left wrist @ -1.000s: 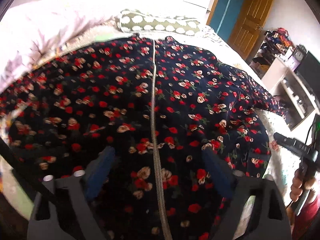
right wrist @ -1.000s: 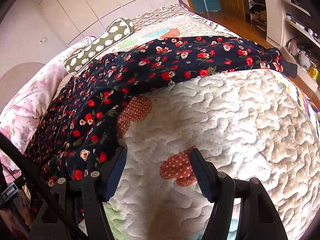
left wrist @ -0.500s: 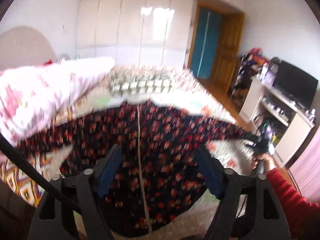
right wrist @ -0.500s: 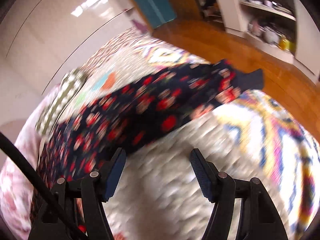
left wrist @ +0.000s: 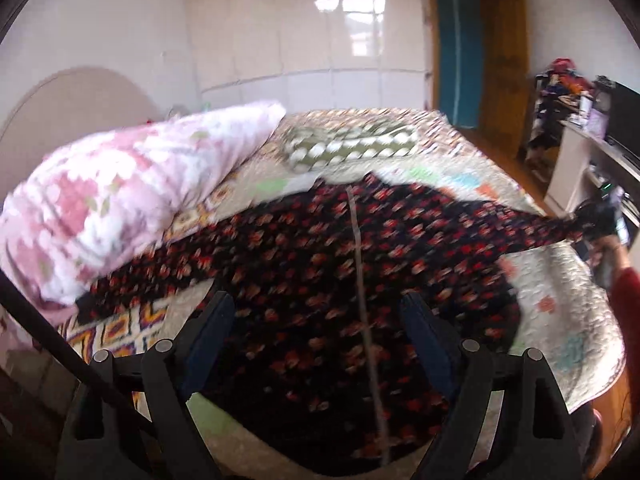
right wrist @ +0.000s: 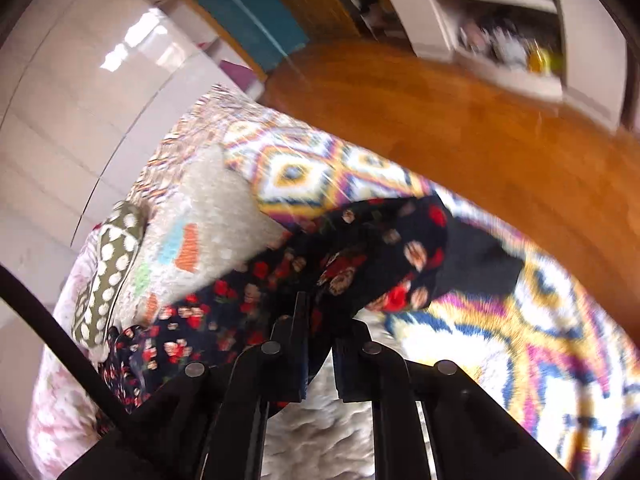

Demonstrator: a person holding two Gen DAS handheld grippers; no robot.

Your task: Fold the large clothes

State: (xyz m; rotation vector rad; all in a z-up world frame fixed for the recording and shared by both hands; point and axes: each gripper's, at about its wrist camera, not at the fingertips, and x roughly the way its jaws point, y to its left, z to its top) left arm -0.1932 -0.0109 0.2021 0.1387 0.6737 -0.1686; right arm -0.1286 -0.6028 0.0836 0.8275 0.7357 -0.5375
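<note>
We see the dress, dark with red and cream flowers, spread across the middle of the left wrist frame on the quilt, its pale zipper running top to bottom down the centre. The picture is motion-blurred.

Left gripper sits at bottom centre with its two blue-padded fingers wide apart and nothing between them; the dress lies below and beyond them. We can't tell whether the tips touch the fabric.

One sleeve stretches out to the right edge of that frame, ending at the right gripper, small and blurred there, next to a red-sleeved arm.

In the right wrist frame, the right gripper at bottom centre has its fingers pressed nearly together on the sleeve. The cuff end bunches just above the tips, and a dark flap hangs toward centre right over the bright patterned part of the quilt.

Other things:
- pink floral duvet, rolled up, left of frame, touching the dress edge
- green spotted bolster, upper centre, beyond the dress
- wooden floor, upper right in the right wrist frame
- shelf unit, top right, contents too blurred to read
</note>
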